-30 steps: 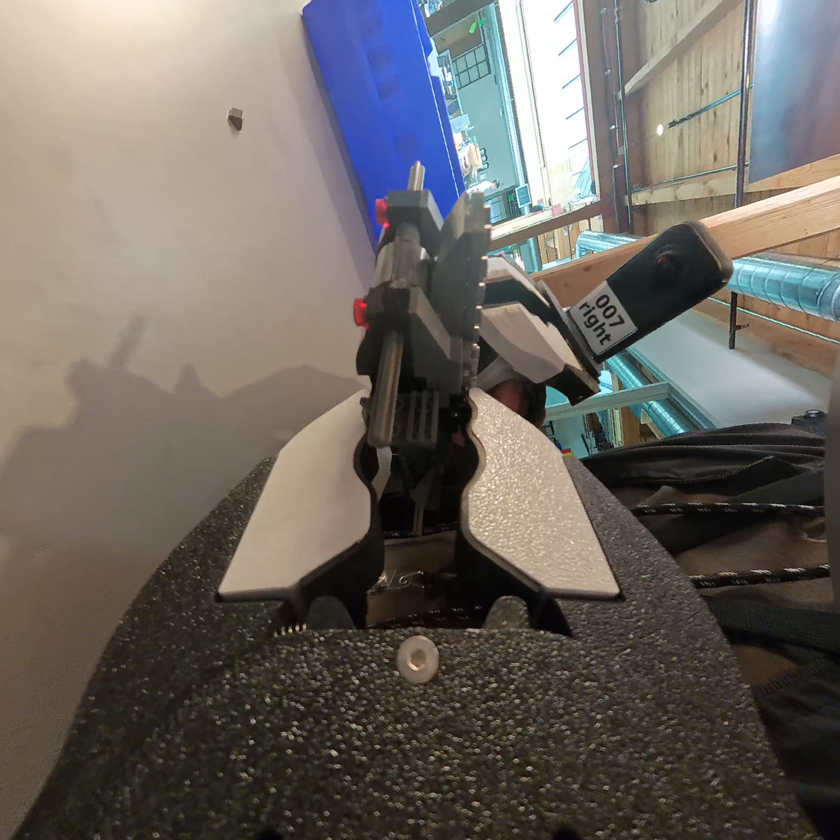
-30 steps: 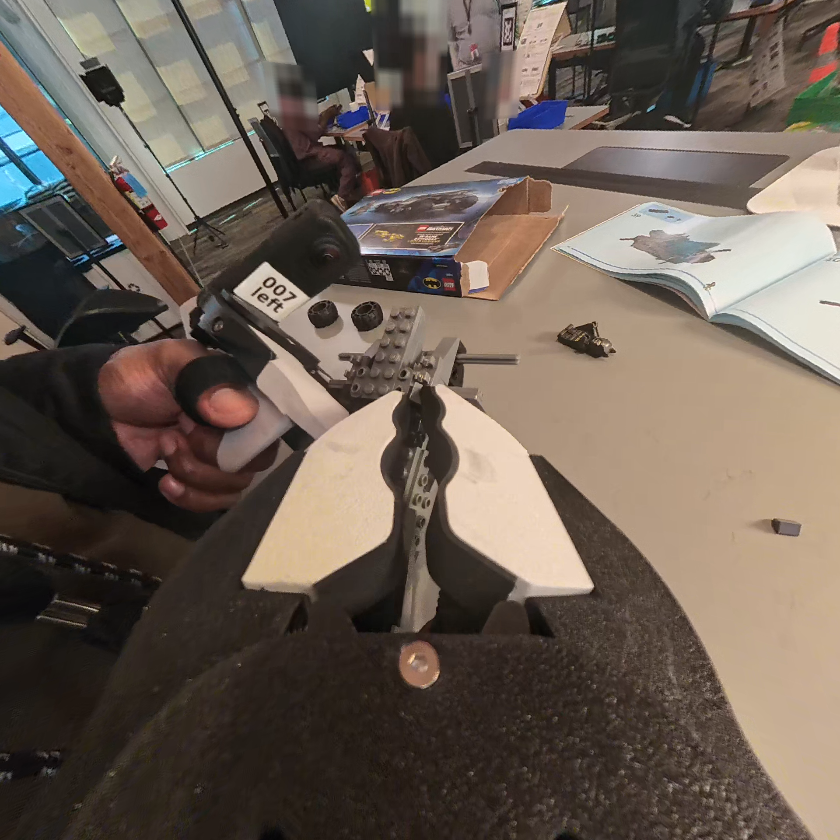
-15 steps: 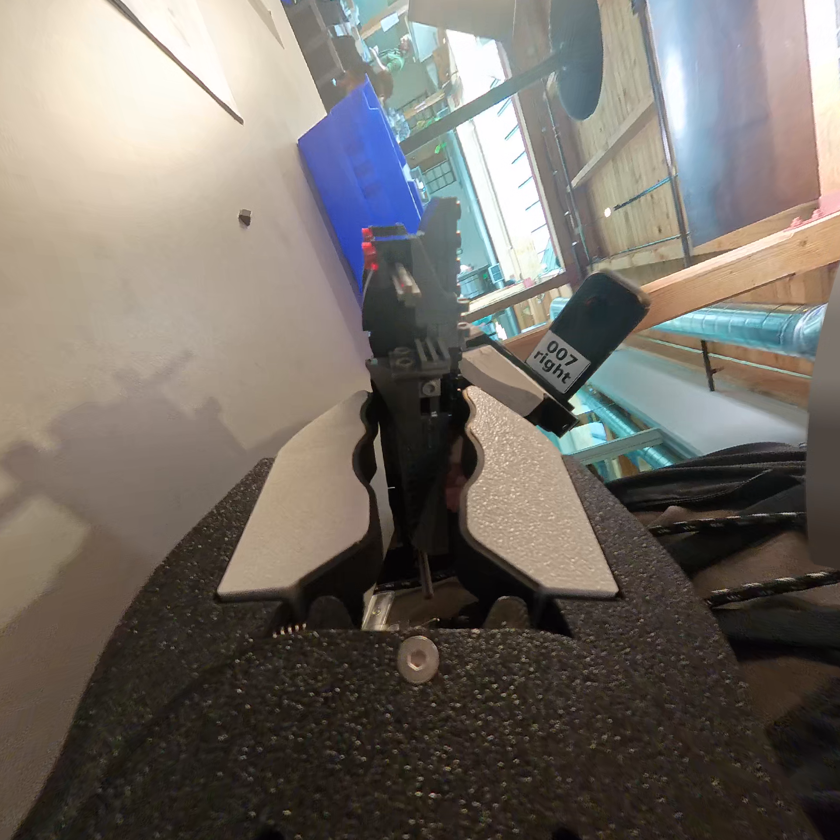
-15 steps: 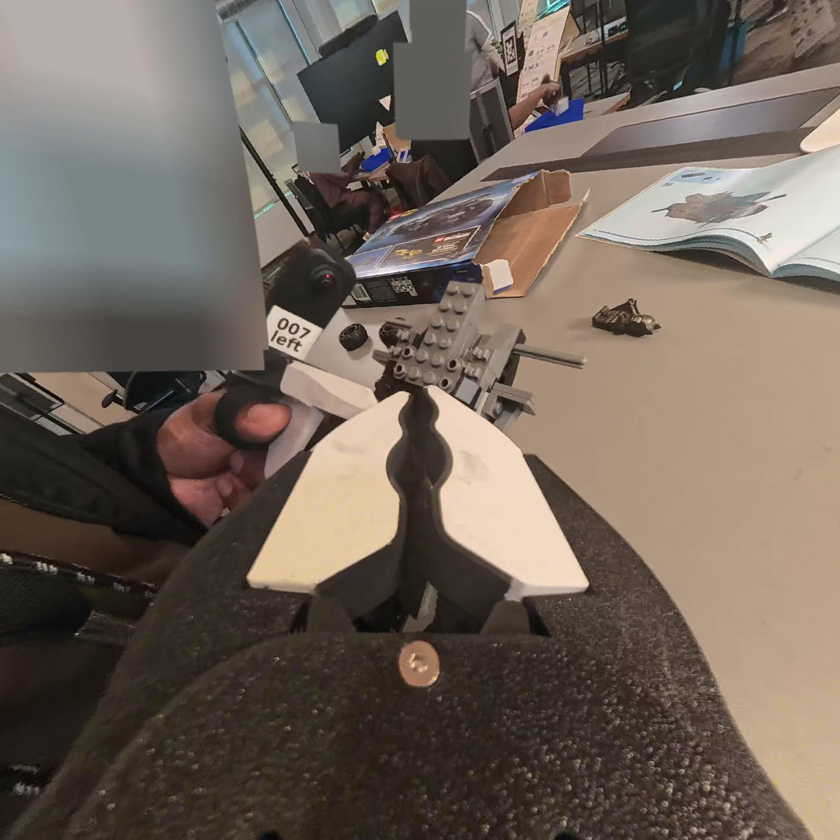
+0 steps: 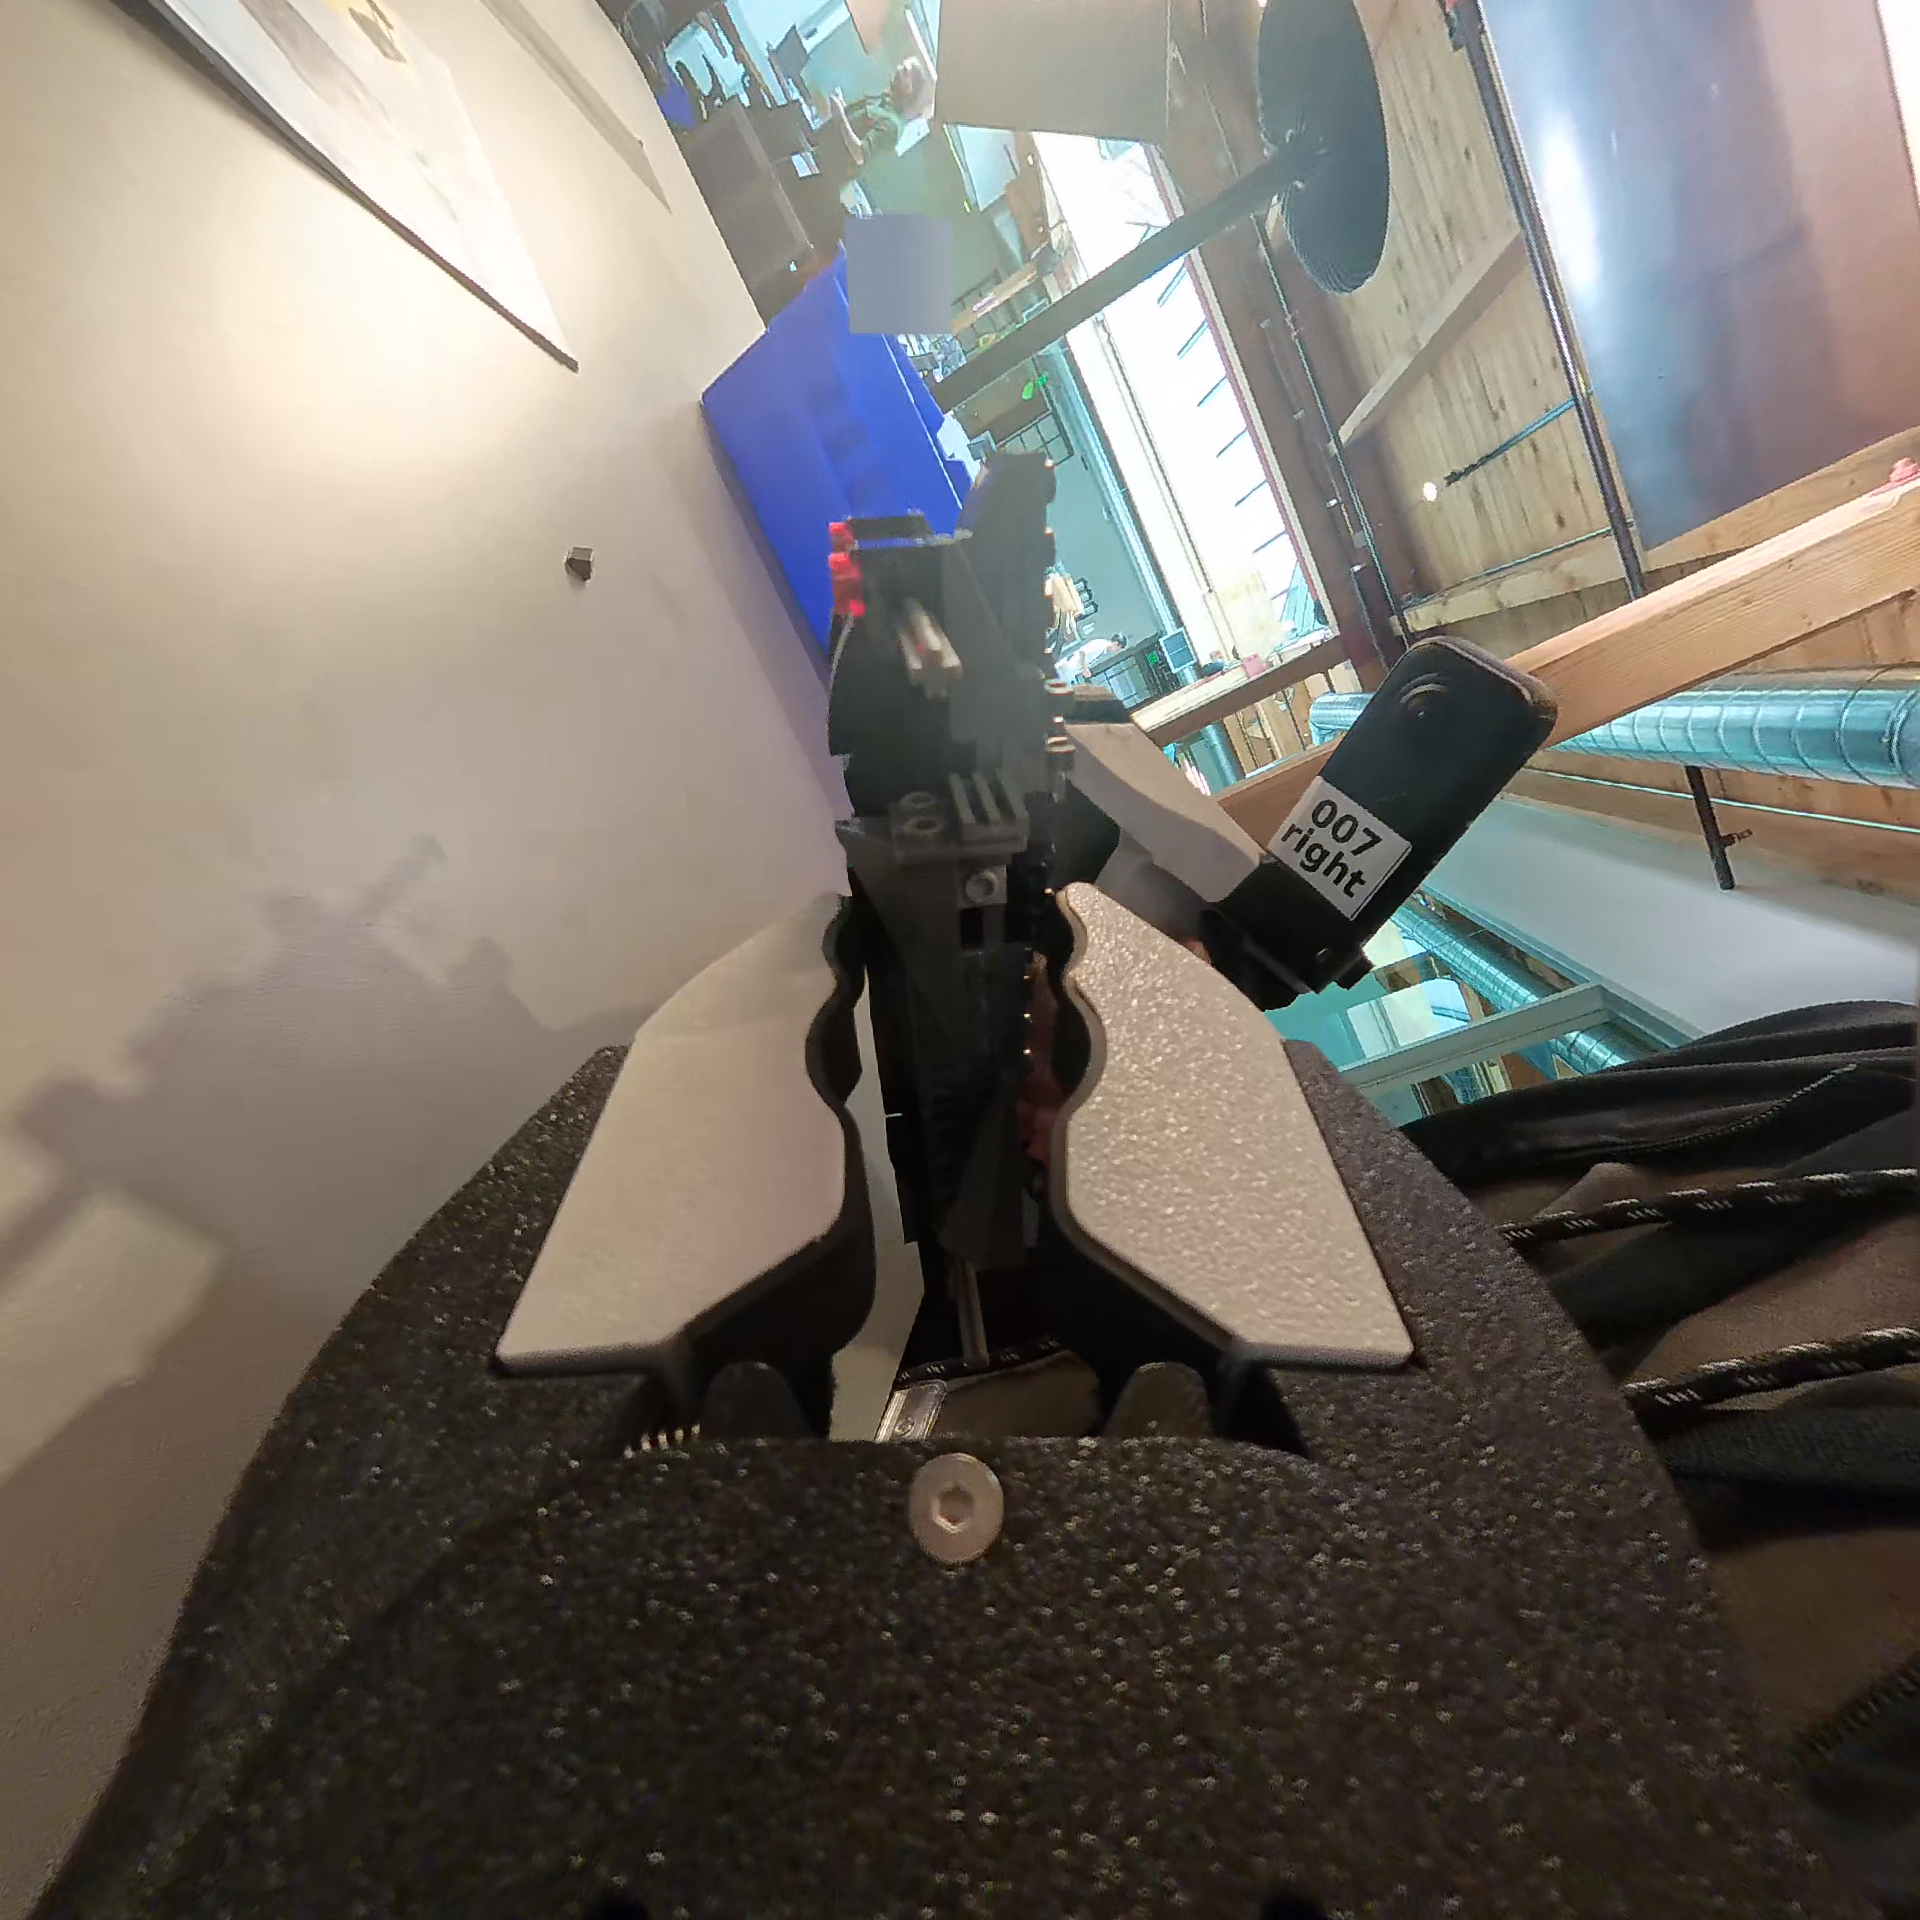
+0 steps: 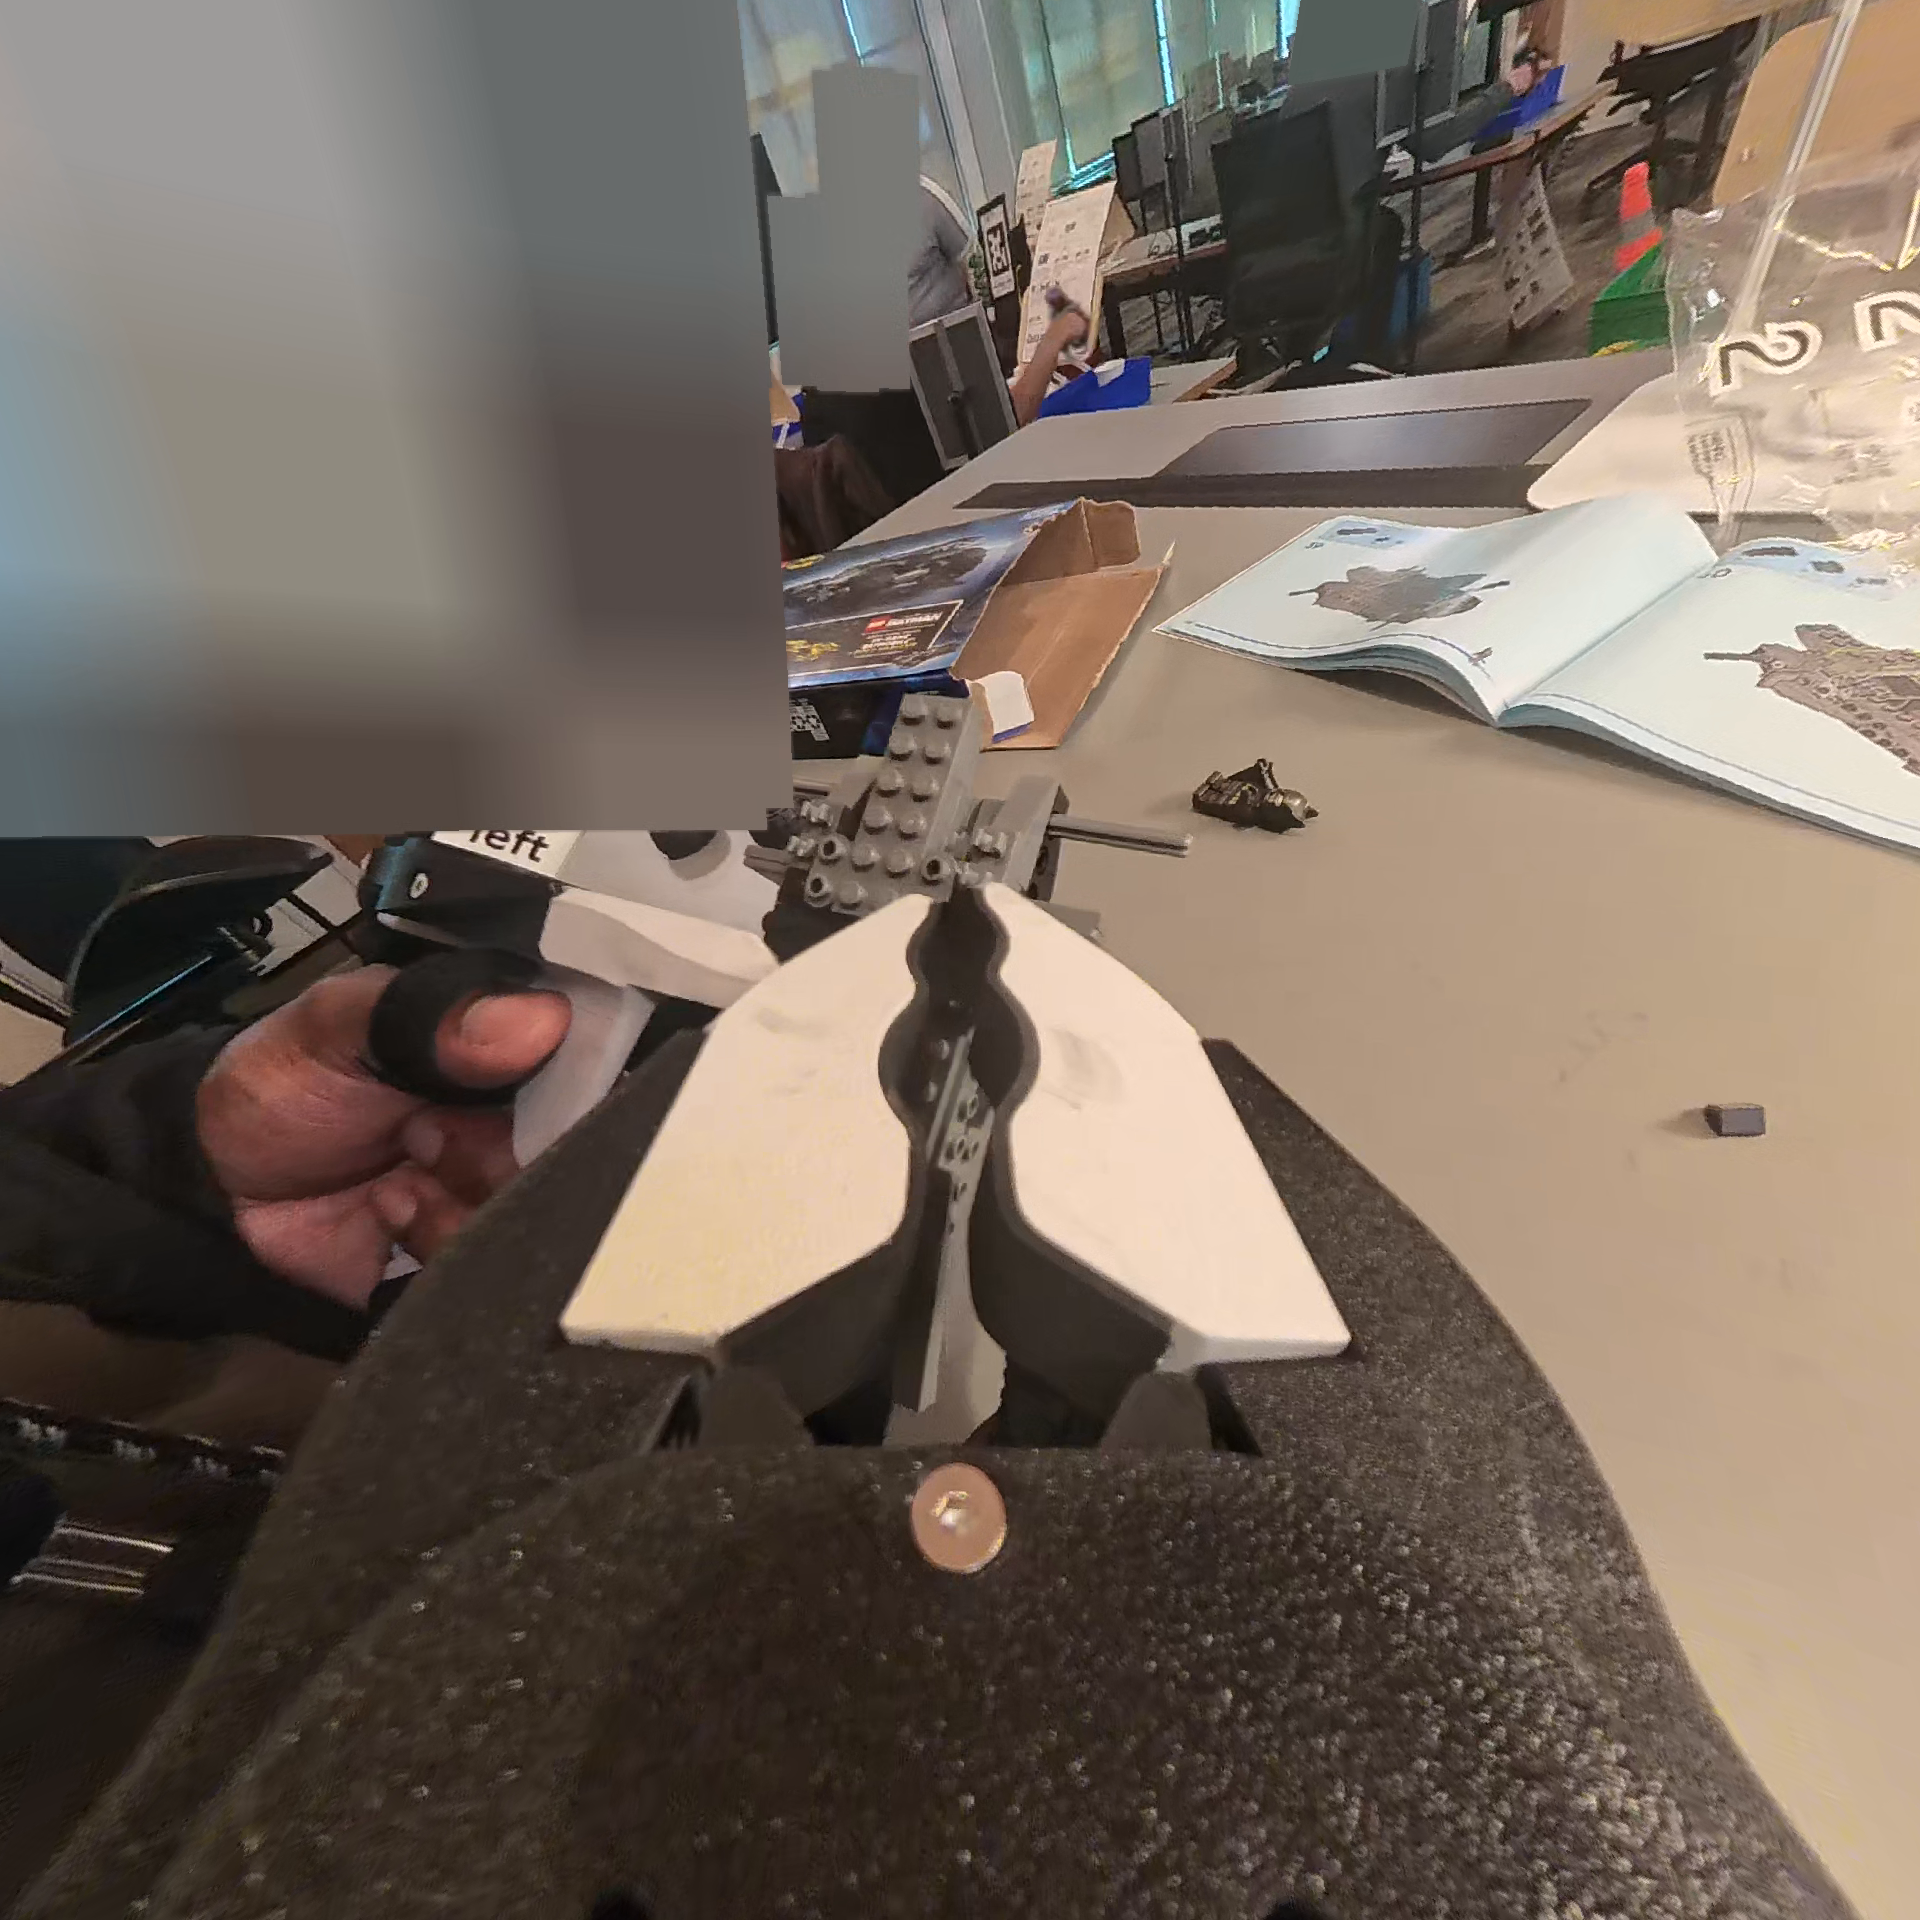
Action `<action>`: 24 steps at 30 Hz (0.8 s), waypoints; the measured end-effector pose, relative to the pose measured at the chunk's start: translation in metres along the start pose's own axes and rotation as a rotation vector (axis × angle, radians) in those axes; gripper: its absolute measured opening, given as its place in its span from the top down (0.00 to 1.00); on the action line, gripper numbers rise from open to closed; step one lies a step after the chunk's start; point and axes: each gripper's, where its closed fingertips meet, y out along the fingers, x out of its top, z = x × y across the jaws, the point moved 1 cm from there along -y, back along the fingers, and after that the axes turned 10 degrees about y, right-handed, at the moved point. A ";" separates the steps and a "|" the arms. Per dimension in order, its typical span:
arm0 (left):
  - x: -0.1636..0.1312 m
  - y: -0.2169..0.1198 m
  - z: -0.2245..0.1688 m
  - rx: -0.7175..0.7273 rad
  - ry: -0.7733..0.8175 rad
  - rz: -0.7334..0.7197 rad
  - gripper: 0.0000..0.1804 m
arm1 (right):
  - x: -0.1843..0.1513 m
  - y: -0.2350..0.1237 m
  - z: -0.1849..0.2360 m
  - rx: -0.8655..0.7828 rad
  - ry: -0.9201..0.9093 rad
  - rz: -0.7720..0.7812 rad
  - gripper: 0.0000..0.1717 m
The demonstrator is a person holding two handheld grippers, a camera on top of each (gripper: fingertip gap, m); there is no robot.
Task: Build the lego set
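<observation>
Both grippers on one brick model
Left gripper (image 5: 956,935) clamps the grey-black model (image 5: 951,748); right gripper (image 6: 961,904) is pinched on its grey plate (image 6: 956,1122), above the table (image 6: 1455,1039).

Your right gripper (image 6: 961,914) clamps a grey studded plate (image 6: 951,1132); grey brick assembly (image 6: 914,821) just ahead, above table (image 6: 1455,987).

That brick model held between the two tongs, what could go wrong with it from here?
The grey and black brick model is off the table, pinched by both tongs. If the left tongs and right tongs pull or twist apart, pieces might pop off. The thin axle sticking out sideways could snag or slip out. A dropped model might land near the open booklet.
</observation>
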 end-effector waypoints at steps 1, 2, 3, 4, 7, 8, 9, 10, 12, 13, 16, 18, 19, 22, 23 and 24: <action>0.000 0.000 0.000 0.002 0.002 -0.003 0.81 | 0.000 -0.001 -0.001 -0.005 0.001 -0.004 0.99; 0.001 -0.001 0.000 0.006 0.006 -0.007 0.81 | 0.001 -0.002 -0.002 -0.007 0.006 -0.012 0.99; 0.001 -0.001 0.001 0.010 0.009 -0.007 0.81 | 0.002 -0.003 -0.003 -0.003 0.011 -0.017 0.99; 0.001 -0.001 0.001 0.013 0.014 -0.003 0.81 | 0.002 -0.003 -0.003 0.002 0.017 -0.018 0.98; 0.000 0.000 -0.001 0.016 0.035 0.006 0.81 | 0.001 -0.002 -0.003 0.011 0.027 -0.013 0.97; 0.000 0.001 -0.001 0.015 0.041 0.010 0.81 | 0.000 -0.002 -0.002 0.016 0.032 -0.013 0.97; -0.001 0.001 -0.001 0.019 0.045 0.014 0.81 | 0.000 -0.002 -0.002 0.022 0.037 -0.013 0.97; -0.001 0.001 -0.001 0.021 0.050 0.016 0.81 | -0.001 -0.002 -0.001 0.030 0.041 -0.011 0.97; -0.001 0.001 -0.001 0.026 0.058 0.017 0.81 | -0.001 -0.002 0.000 0.046 0.051 -0.006 0.97; 0.000 0.000 -0.001 0.028 0.060 0.016 0.81 | -0.001 -0.002 0.001 0.056 0.058 -0.006 0.97; 0.000 0.001 -0.002 0.024 0.064 0.018 0.81 | 0.000 -0.003 0.000 0.068 0.086 -0.021 0.94; -0.001 0.001 -0.002 0.025 0.074 0.023 0.81 | 0.000 -0.003 0.000 0.070 0.093 -0.023 0.93; -0.001 0.001 -0.002 0.026 0.081 0.026 0.81 | -0.001 -0.003 0.000 0.069 0.091 -0.019 0.93; -0.001 0.001 -0.004 0.023 0.102 0.038 0.81 | -0.001 -0.003 0.000 0.071 0.083 -0.024 0.94; -0.001 0.001 -0.005 0.020 0.106 0.044 0.81 | 0.000 -0.004 0.001 0.078 0.078 -0.024 0.95; -0.002 0.001 -0.005 0.017 0.112 0.051 0.81 | 0.000 -0.004 0.002 0.085 0.072 -0.022 0.95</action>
